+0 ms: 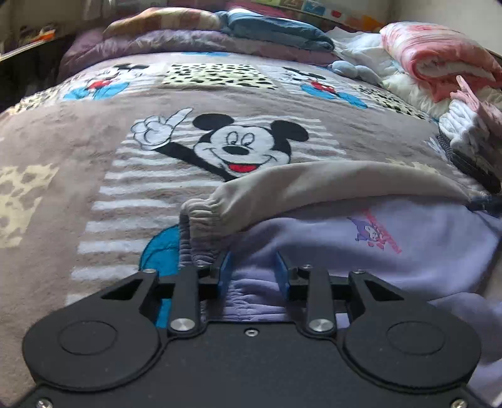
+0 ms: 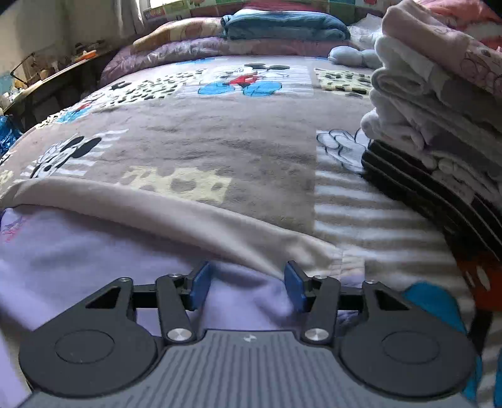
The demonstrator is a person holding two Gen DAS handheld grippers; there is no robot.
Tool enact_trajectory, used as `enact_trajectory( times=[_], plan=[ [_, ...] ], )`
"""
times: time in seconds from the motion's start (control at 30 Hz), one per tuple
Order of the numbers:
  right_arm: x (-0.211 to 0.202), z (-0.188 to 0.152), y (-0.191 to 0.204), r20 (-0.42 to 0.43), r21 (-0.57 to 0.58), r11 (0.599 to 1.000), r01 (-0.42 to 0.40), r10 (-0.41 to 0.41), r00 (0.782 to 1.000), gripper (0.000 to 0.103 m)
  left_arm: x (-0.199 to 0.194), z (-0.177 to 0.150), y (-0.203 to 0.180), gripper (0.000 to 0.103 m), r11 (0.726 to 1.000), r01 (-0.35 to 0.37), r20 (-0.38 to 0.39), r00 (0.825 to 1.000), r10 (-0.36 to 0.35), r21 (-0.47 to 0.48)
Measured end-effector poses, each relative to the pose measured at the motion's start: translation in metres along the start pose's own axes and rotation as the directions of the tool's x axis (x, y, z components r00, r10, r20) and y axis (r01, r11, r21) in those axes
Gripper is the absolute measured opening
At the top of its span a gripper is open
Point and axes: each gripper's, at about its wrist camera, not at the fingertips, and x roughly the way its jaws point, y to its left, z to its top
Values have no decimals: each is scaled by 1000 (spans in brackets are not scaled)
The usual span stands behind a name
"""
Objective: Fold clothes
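Observation:
A lavender sweatshirt [image 1: 313,238] with a small cartoon print [image 1: 373,232] lies on the cartoon-mouse blanket [image 1: 94,157]. Its beige sleeve [image 1: 313,185] runs across the far edge and ends in a ribbed cuff [image 1: 200,216]. My left gripper [image 1: 253,273] is open just behind the cuff, with ribbed lavender fabric lying between its blue pads. In the right wrist view the same sweatshirt [image 2: 94,251] and beige sleeve [image 2: 188,216] fill the near left. My right gripper [image 2: 248,285] stands open, wider than the left, over the lavender cloth near the sleeve's edge.
A tall stack of folded clothes [image 2: 423,125] stands on the blanket [image 2: 251,131] at the right, also seen in the left wrist view as a stack [image 1: 464,135]. Folded quilts [image 1: 276,28] and a pink blanket [image 1: 439,53] line the far end. A cluttered table [image 2: 47,78] is at the left.

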Motion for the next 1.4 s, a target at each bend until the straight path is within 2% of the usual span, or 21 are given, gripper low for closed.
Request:
enact_trajectory(
  times=[0.1, 0.17, 0.27, 0.37, 0.5, 0.57, 0.67, 0.73, 0.87, 0.97, 1.07, 1.2, 1.27, 1.3, 1.33, 1.37, 1.4],
  plan=[
    [-12, 6, 5, 12, 28, 1000, 10, -10, 1000, 53, -12, 2, 6, 33, 999, 35, 34, 999, -34, -22],
    [-31, 2, 11, 49, 16, 1000, -15, 15, 999, 53, -22, 2, 10, 39, 998, 53, 62, 997, -50, -36],
    [-69, -15, 16, 106, 37, 998, -57, 53, 993, 54, -43, 1, 19, 39, 995, 74, 123, 990, -65, -68],
    [-107, -38, 18, 161, 96, 990, -102, 85, 983, 56, -63, -5, 27, 39, 989, 79, 165, 985, -57, -128],
    [-157, -86, 24, 206, 174, 974, -143, 106, 973, 58, -89, -21, 34, 39, 975, 76, 193, 981, -34, -211],
    [-175, -109, 34, 205, 166, 972, -167, 132, 970, 59, -102, -29, 37, 39, 965, 75, 206, 978, -22, -251],
    [-200, -135, 48, 212, 142, 980, -141, 109, 971, 59, -120, -41, 40, 39, 950, 74, 221, 975, -5, -305],
    [-212, -147, 42, 240, 191, 973, -130, 82, 967, 60, -130, -53, 35, 39, 942, 66, 214, 977, 6, -330],
    [-217, -165, 6, 279, 381, 916, -127, 17, 960, 66, -142, -74, 27, 39, 905, 27, 175, 983, 53, -424],
    [-207, -180, -11, 275, 468, 870, -154, 22, 961, 68, -152, -93, 21, 39, 878, 13, 155, 986, 70, -478],
    [-194, -194, -17, 264, 514, 845, -147, 7, 965, 68, -159, -110, 18, 49, 843, 35, 149, 987, 54, -536],
    [-175, -210, -23, 287, 556, 807, -199, 38, 957, 68, -151, -123, 16, 49, 789, 101, 148, 989, -13, -606],
    [-170, -213, -24, 311, 557, 799, -227, 53, 949, 61, -141, -124, 15, 49, 769, 115, 156, 988, -19, -628],
    [-167, -213, -25, 318, 567, 784, -254, 76, 945, 48, -136, -125, 14, 49, 763, 112, 151, 988, -19, -636],
    [-164, -214, -26, 320, 575, 770, -278, 101, 942, 27, -131, -125, 13, 49, 757, 108, 146, 989, -18, -644],
    [-161, -215, -25, 313, 582, 758, -295, 127, 941, 22, -126, -126, 12, 49, 751, 105, 140, 990, -17, -652],
    [-159, -217, -24, 312, 587, 748, -310, 144, 939, 21, -123, -125, 9, 48, 760, 99, 140, 990, -10, -642]
  ],
)
